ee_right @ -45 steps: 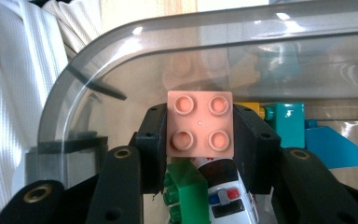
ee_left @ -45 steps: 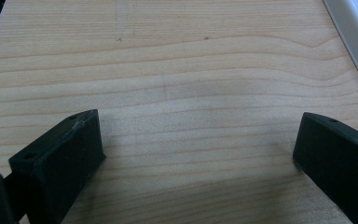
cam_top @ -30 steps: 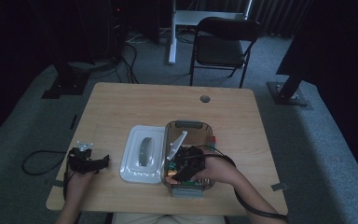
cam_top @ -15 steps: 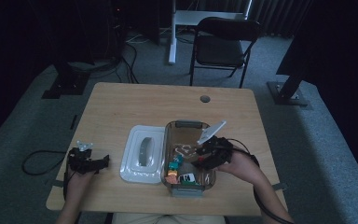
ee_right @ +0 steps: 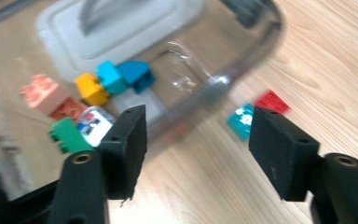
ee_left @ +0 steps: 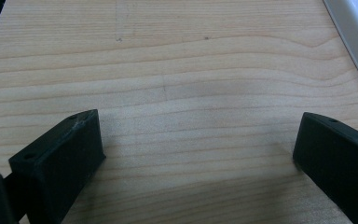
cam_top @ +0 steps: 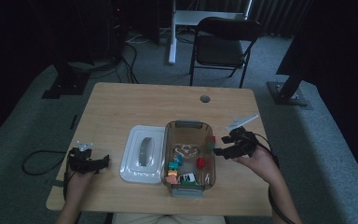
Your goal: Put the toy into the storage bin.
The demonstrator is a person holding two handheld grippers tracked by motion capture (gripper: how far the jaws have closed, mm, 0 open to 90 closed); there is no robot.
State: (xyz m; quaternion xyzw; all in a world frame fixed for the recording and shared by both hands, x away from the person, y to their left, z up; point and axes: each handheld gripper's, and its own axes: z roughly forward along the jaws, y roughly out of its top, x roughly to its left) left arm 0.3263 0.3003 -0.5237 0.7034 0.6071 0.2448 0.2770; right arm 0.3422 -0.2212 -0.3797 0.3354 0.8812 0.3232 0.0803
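Right claw [cam_top: 220,150] sits just right of the clear plastic bin [cam_top: 188,126], over bare tabletop [cam_top: 144,102]. Its jaws stand moderately wide and have just been opening; nothing is between them. The right gripper view looks across the bin's curved wall [ee_right: 242,70] at the toy bricks inside: a pink brick [ee_right: 42,92], a yellow brick [ee_right: 90,87], two blue bricks [ee_right: 123,76], a green brick [ee_right: 68,134] and a white printed piece [ee_right: 93,122]. A small teal piece [ee_right: 240,119] and a red piece [ee_right: 271,101] show just beyond the bin's wall on the right; blur makes it unclear whether these are reflections.

From the high view, the bricks lie mostly in the bin's near half. The white lid [cam_top: 143,153] lies flat, touching the bin's left side.

Left claw [cam_top: 106,161] rests near the tabletop's left edge, well apart from the lid. Its jaws are wide, with only bare wood between them.
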